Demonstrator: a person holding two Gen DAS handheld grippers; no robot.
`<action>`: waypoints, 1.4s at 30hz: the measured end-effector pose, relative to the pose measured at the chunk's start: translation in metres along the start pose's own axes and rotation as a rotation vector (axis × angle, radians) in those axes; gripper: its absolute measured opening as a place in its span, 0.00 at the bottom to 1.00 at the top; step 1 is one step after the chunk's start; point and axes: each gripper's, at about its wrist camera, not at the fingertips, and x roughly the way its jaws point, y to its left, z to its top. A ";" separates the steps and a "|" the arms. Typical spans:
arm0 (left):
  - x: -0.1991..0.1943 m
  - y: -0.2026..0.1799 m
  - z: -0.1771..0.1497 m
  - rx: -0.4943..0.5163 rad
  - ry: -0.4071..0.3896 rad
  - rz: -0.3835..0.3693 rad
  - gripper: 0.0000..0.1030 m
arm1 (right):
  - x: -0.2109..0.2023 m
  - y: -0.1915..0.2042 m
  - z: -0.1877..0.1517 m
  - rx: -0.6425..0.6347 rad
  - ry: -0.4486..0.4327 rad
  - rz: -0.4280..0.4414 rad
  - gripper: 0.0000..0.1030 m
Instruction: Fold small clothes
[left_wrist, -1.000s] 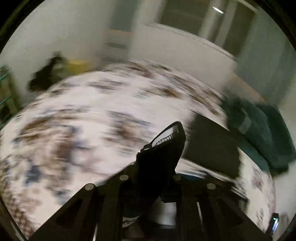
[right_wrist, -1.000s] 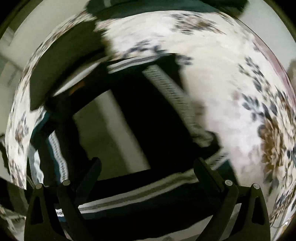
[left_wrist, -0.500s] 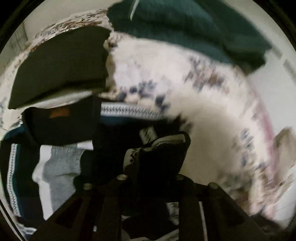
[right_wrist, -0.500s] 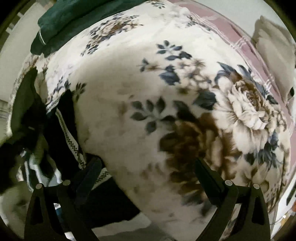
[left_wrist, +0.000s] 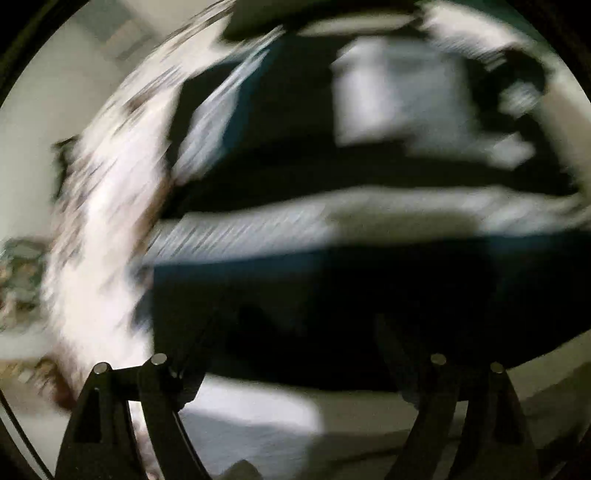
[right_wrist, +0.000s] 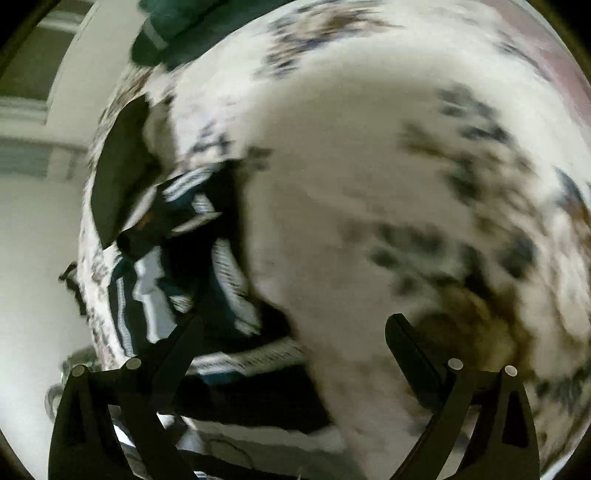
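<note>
Left wrist view: the dark striped garment (left_wrist: 369, 229) fills most of the frame, lying on the floral bedspread (left_wrist: 99, 229), with pale patterned bands crossing its dark cloth; heavy blur hides finer detail. The left gripper (left_wrist: 295, 332) hangs over the near dark part of the garment with its jaws wide apart; they have just been opening, and nothing is visibly clamped between them. Whether the tips touch the cloth cannot be told. In the right wrist view the same garment (right_wrist: 192, 280) lies bunched at the left side of the bed, close to the edge, with a flat dark folded item (right_wrist: 118, 170) just beyond it and a dark green garment (right_wrist: 173, 33) farther off at the top of the frame. The right gripper (right_wrist: 295, 332) is held over the bedspread (right_wrist: 369, 184) with its jaws apart and empty; the left jaw overlaps the striped cloth in the picture, the right jaw stands over bare bedspread. Judged step: a fold has been laid down and the garment is free of both grippers, though it does not yet look compact. The next move likely calls for picking an edge or corner of the bunched cloth, closing on one layer set only, and carrying it across without dragging the piece toward the bed edge.
</note>
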 end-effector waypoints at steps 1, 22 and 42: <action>0.010 0.013 -0.009 -0.041 0.015 -0.023 0.83 | 0.007 0.015 0.008 -0.016 0.003 0.019 0.97; 0.025 0.048 -0.009 -0.232 0.049 -0.181 1.00 | 0.062 0.067 0.008 -0.309 0.121 -0.262 0.77; 0.047 0.145 0.130 -0.401 -0.125 -0.250 1.00 | 0.086 0.080 0.090 -0.085 0.082 -0.067 0.50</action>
